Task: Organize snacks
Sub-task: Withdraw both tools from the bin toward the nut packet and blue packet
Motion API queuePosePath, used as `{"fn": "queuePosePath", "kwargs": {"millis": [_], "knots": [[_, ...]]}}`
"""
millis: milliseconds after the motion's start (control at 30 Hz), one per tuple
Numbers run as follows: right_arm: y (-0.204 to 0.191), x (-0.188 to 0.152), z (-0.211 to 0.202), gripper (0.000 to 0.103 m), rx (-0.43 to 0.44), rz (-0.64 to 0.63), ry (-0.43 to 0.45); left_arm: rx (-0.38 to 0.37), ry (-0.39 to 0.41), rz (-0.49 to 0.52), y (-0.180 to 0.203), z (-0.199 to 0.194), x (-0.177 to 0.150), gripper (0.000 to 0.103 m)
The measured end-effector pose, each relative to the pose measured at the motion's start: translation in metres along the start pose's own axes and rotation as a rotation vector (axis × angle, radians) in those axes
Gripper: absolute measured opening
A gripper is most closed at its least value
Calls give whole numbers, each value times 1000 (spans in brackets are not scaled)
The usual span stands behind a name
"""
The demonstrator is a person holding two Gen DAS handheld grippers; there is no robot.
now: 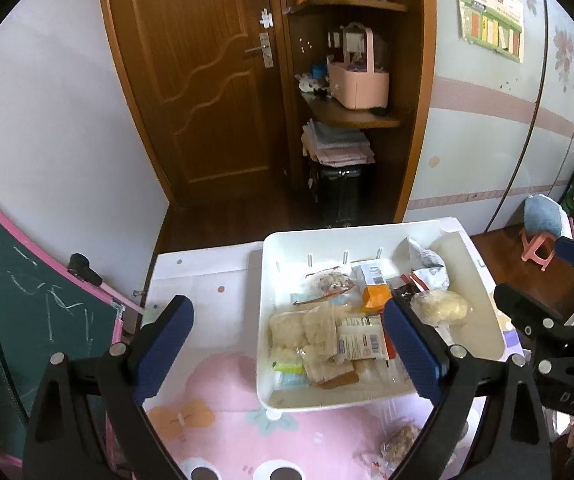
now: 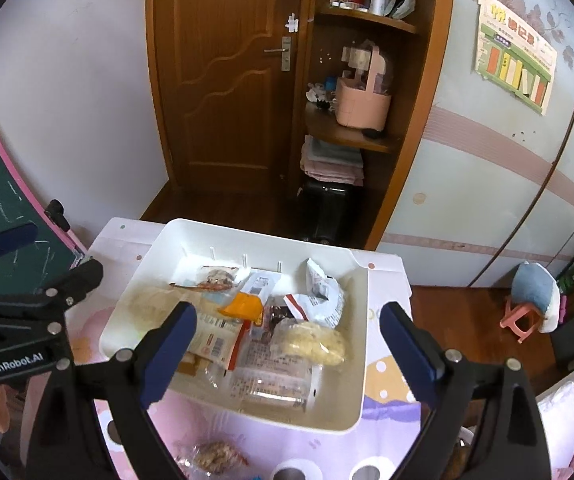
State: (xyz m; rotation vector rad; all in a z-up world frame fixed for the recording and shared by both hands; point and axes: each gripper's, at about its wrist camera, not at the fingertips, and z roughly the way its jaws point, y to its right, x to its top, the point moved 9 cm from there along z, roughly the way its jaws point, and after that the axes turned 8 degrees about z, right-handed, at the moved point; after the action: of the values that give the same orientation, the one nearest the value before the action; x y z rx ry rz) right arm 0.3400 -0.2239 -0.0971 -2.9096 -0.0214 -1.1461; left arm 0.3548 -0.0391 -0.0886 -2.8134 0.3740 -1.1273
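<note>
Snacks (image 1: 351, 320) in white bin (image 1: 483, 280), ahead of both grippers | left gripper (image 1: 287, 344), right gripper (image 2: 287, 344) wide open, empty | pink tablecloth (image 1: 215, 420) | wooden door (image 1: 207, 80)

- "GenRobot.AI" in white letters stands on the black body of the left gripper (image 2: 11, 276), seen at the left edge of the right wrist view.
- "DAS" in faint raised letters stands on the black body of the right gripper (image 1: 543, 280), seen at the right edge of the left wrist view (only these three letters can be made out).
- The wall poster (image 1: 489, 12) carries large coloured headline characters, too small and warped to read.
- Barcodes and fine print sit on the snack packets (image 1: 361, 338) in the white bin (image 1: 265, 264); none of it is legible.
</note>
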Motion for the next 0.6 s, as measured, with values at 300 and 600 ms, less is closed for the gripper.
{"fn": "queuePosePath", "kwargs": {"millis": [300,600], "knots": [[3,-15,-70,94,-7,-10,45,4,71,7,-6,-77,-14,96],[4,-54,-117,94,-10,-49,56,-11,125,49,0,-141,-48,96]]}}
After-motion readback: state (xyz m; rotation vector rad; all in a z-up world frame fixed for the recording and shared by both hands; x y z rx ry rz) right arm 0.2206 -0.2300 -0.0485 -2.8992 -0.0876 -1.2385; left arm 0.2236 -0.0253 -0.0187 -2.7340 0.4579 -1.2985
